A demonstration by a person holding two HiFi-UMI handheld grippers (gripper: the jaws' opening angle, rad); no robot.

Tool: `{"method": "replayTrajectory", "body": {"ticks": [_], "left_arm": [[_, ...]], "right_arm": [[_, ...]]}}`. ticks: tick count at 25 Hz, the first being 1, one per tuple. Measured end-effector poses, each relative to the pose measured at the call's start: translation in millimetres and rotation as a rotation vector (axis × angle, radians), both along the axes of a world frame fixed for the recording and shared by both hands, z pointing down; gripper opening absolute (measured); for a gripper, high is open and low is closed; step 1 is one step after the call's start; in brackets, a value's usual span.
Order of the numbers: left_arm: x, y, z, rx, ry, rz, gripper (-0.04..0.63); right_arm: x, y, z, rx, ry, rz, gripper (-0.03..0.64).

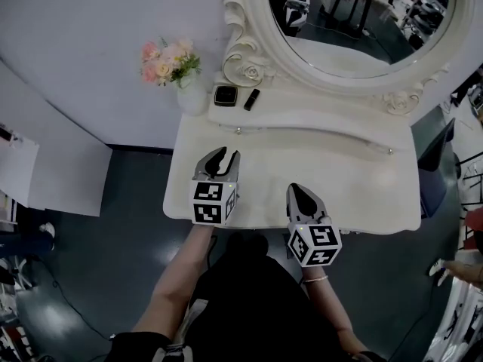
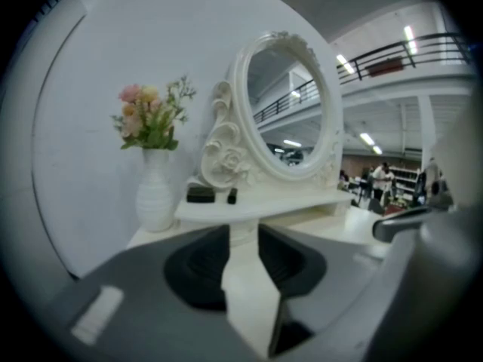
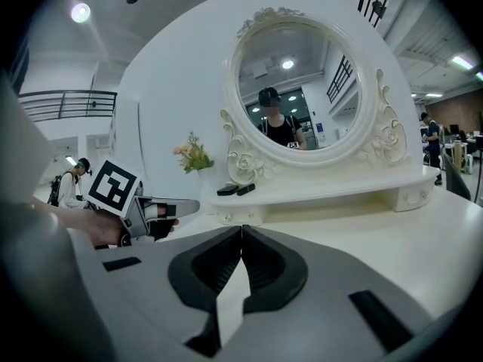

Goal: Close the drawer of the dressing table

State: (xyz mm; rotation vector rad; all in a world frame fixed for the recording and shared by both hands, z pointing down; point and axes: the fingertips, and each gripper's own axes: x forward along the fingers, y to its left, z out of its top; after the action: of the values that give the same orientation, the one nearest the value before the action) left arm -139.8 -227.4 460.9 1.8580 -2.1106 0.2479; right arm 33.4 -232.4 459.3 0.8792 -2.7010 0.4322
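The small drawer (image 3: 235,217) sits flush under the mirror shelf (image 1: 317,118) of the dressing table (image 1: 377,194). The left gripper (image 1: 225,155) hovers above the table, its jaws partly apart and empty. The right gripper (image 1: 296,191), near the front edge, has its jaws together on nothing.

No legible text — apparently none.

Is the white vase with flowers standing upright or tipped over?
Upright: the vase stands on its base on the dressing table, flowers on top.
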Motion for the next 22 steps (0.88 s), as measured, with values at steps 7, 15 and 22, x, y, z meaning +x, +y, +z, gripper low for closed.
{"method": "replayTrajectory", "body": {"ticks": [7, 15, 22], "left_arm": [[13.1, 22.9, -10.6, 0.029, -0.020, 0.048, 0.099], [14.9, 49.0, -10.8, 0.033, -0.010, 0.038, 0.057], [16.9, 66.1, -14.3, 0.050, -0.002, 0.018, 0.015]], "right_arm": [[-0.8, 5.9, -5.4, 0.016, -0.010, -0.003, 0.005], [-8.1, 13.4, -14.4, 0.034, -0.030, -0.021, 0.005], [-13.6, 16.6, -18.9, 0.047, -0.033, -0.038, 0.005]]}}
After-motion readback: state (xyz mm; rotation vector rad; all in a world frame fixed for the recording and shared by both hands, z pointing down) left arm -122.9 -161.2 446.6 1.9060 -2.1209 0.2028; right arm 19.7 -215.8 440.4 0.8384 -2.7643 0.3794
